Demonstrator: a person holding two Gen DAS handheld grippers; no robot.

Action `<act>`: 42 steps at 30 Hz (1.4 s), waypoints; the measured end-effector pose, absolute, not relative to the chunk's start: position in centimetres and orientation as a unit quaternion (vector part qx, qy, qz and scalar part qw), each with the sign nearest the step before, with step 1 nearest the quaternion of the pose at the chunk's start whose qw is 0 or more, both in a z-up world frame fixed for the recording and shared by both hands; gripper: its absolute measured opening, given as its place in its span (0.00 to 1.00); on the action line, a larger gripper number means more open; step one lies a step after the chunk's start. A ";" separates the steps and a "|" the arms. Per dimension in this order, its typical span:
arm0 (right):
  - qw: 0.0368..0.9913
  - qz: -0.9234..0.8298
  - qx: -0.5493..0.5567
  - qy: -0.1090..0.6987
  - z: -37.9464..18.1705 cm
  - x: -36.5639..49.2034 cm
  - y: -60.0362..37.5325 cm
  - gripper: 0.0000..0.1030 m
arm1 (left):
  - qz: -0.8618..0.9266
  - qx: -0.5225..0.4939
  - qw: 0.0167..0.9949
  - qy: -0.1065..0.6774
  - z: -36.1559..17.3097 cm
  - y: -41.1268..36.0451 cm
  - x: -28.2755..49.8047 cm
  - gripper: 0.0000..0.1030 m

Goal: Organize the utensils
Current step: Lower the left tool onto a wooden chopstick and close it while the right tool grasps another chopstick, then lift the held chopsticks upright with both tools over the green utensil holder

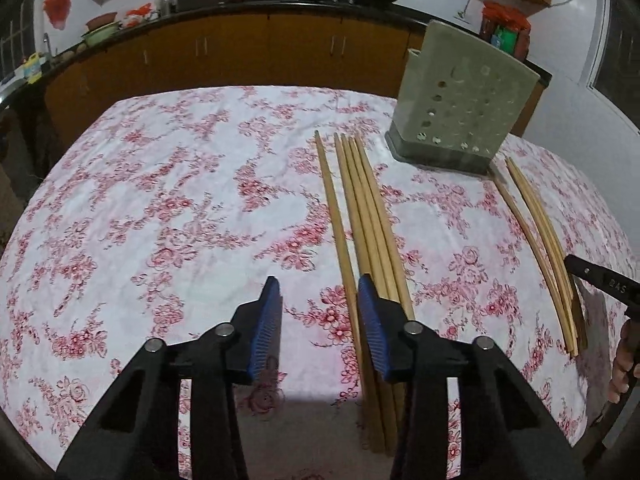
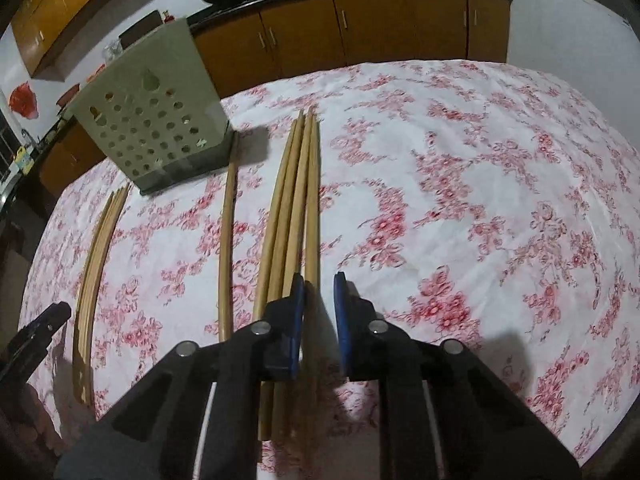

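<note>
Wooden chopsticks lie in two groups on the floral tablecloth. In the left wrist view one group lies under my left gripper, which is open with one chopstick between its blue pads. The second group lies to the right. A pale green perforated utensil holder stands at the far right. In the right wrist view my right gripper is open over the near ends of a chopstick bundle, one chopstick between its pads. A single chopstick lies left of it, the holder at far left.
The table is covered with a white cloth with red flowers. Behind it runs a dark counter with brown cabinets, woks and jars. The other gripper's black tip shows at the right edge, and in the right wrist view at the left.
</note>
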State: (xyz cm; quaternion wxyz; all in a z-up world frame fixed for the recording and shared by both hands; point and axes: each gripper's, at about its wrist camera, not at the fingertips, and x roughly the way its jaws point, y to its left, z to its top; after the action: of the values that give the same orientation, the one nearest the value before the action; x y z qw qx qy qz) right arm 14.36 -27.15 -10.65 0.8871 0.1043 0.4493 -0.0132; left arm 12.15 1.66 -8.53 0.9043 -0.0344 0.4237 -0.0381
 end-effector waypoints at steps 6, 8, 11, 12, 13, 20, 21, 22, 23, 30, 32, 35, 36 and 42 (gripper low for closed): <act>0.891 -0.034 0.080 0.446 -10.7 14.7 -27.3 0.08 | -0.052 -0.026 0.899 0.434 -8.9 1.2 12.3 0.28; 0.891 -0.035 0.082 0.446 -10.7 14.7 -27.6 0.08 | -0.056 -0.025 0.898 0.436 -9.0 1.1 12.3 0.26; 0.891 -0.035 0.079 0.446 -10.6 14.7 -27.6 0.08 | -0.061 -0.020 0.897 0.438 -9.0 0.8 12.4 0.22; 0.891 -0.033 0.078 0.446 -10.6 14.6 -27.6 0.08 | -0.062 -0.016 0.896 0.439 -9.0 0.7 12.4 0.20; 0.891 -0.030 0.079 0.446 -10.6 14.6 -27.5 0.08 | -0.061 -0.012 0.895 0.442 -9.1 0.6 12.5 0.16; 0.893 -0.025 0.065 0.445 -10.7 15.0 -27.4 0.08 | -0.041 0.001 0.893 0.448 -9.2 1.7 14.9 0.07; 0.893 -0.027 0.066 0.444 -10.7 15.4 -27.6 0.08 | -0.039 -0.002 0.893 0.448 -9.2 2.0 15.4 0.07; 0.894 -0.030 0.067 0.443 -10.7 15.8 -27.8 0.08 | -0.036 -0.005 0.894 0.446 -9.2 2.3 15.8 0.07; 0.894 -0.033 0.067 0.442 -10.7 16.2 -28.0 0.08 | -0.036 -0.006 0.895 0.445 -9.3 2.5 16.0 0.07; 0.902 -0.043 0.050 0.427 -10.9 17.3 -28.3 0.08 | -0.035 -0.002 0.902 0.430 -9.5 2.5 16.2 0.07; 0.905 -0.043 0.044 0.421 -10.9 17.1 -28.2 0.09 | -0.037 -0.003 0.903 0.428 -9.5 2.4 16.1 0.08; 0.905 -0.039 0.049 0.421 -10.9 16.6 -28.3 0.10 | -0.044 -0.003 0.903 0.427 -9.5 2.3 15.7 0.08; 0.905 -0.039 0.049 0.421 -10.9 16.2 -28.3 0.10 | -0.047 -0.004 0.903 0.427 -9.5 2.2 15.6 0.08; 0.905 -0.039 0.048 0.420 -11.0 14.5 -28.3 0.12 | -0.056 -0.009 0.902 0.427 -9.5 2.3 14.4 0.08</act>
State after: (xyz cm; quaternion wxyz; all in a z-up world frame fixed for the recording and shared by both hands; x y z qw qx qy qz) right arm 14.50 -28.29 -10.95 0.9054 0.0482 0.4200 -0.0390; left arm 14.42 2.27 -9.48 0.9025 -0.0086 0.4270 -0.0556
